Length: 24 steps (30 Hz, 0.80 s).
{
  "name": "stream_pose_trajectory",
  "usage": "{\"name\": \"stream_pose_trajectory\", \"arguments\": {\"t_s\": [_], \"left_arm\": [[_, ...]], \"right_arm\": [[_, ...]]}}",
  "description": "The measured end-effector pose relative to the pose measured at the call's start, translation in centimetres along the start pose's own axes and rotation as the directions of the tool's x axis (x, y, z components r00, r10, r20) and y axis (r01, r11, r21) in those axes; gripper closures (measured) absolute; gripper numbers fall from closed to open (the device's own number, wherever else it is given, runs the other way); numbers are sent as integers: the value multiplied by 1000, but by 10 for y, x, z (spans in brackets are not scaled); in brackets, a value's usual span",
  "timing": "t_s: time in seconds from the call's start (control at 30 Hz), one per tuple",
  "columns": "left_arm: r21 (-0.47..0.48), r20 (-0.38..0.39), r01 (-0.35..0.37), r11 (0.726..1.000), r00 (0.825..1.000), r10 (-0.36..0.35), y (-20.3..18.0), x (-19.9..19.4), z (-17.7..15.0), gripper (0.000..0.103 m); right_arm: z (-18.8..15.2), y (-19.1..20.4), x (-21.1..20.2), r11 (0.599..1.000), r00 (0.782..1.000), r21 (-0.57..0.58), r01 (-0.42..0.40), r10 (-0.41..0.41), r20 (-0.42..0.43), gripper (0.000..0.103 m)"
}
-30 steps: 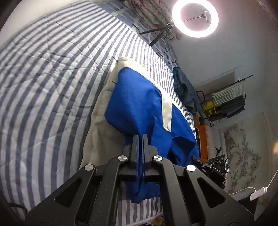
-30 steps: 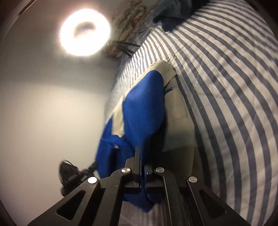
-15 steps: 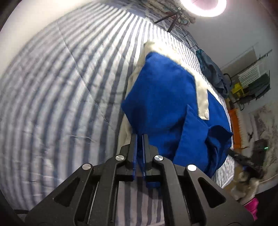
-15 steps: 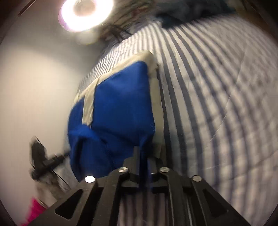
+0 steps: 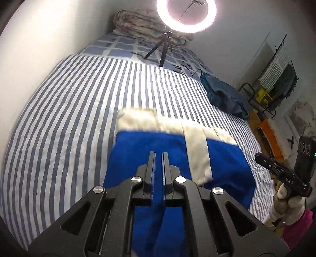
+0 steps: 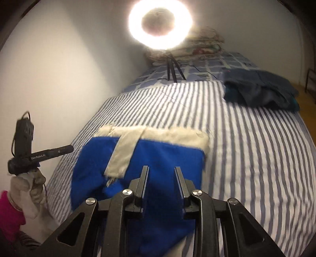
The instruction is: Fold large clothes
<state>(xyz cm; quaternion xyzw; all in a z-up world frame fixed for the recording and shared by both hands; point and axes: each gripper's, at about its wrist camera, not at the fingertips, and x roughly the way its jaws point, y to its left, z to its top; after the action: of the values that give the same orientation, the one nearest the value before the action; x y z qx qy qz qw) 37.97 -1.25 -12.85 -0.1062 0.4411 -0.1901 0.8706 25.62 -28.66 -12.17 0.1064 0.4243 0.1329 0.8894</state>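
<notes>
Blue fleece with cream trim, the garment [image 5: 150, 158] lies folded on the near part of the striped bed [image 5: 69, 118], a cream band along its far edge and a cream strip running down its front. The left tool [image 5: 157, 156] has its fingers nearly together, pinching a blue fold of the garment between them at the near edge. The right tool [image 6: 161, 170] has its fingers spread apart above the blue cloth, with nothing clamped between them; the garment [image 6: 162, 158] lies under and beyond it. In the right wrist view the left tool's handle shows at the left edge, held in a gloved hand [image 6: 27, 187]. A dark blue heap of clothes [image 5: 225, 96] sits at the far right of the bed. A lit ring light [image 5: 186, 13] on a tripod stands at the far end, before a rolled floral quilt [image 5: 142, 23].
</notes>
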Motion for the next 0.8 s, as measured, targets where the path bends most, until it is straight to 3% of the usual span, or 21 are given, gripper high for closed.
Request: {"name": "stream_pose_trajectory", "arguments": {"t_s": [0.17,0.23,0.33,0.43,0.53,0.63,0.7,0.8], "left_arm": [[1,-4,-15,1000,1000,15,3,50,25,102],[-3,-41,-63,998,997,63,13,76,29,102],[-12,-135,-73,997,988,71,32,118,20,102],[-21,-98,-47,999,994,45,41,127,12,100],[-23,-113,-55,998,992,52,40,116,20,100],[26,-63,-70,997,995,71,31,82,20,100],[71,-34,-61,996,997,64,21,58,13,100],[64,-22,26,998,999,-24,14,24,-7,100]], "right_arm": [[27,-5,40,997,1000,-70,11,-12,-2,77],[31,-15,72,997,997,-64,52,-56,-50,77],[23,-30,108,995,988,-51,82,-88,-130,79],[11,-36,131,994,982,-77,84,-95,-166,81],[12,-34,126,992,980,-79,99,-111,-162,81],[17,-25,97,992,982,-72,103,-113,-150,78],[18,-11,68,993,991,-109,41,-54,-120,76],[7,22,13,974,990,-188,-127,113,-83,75]]}}
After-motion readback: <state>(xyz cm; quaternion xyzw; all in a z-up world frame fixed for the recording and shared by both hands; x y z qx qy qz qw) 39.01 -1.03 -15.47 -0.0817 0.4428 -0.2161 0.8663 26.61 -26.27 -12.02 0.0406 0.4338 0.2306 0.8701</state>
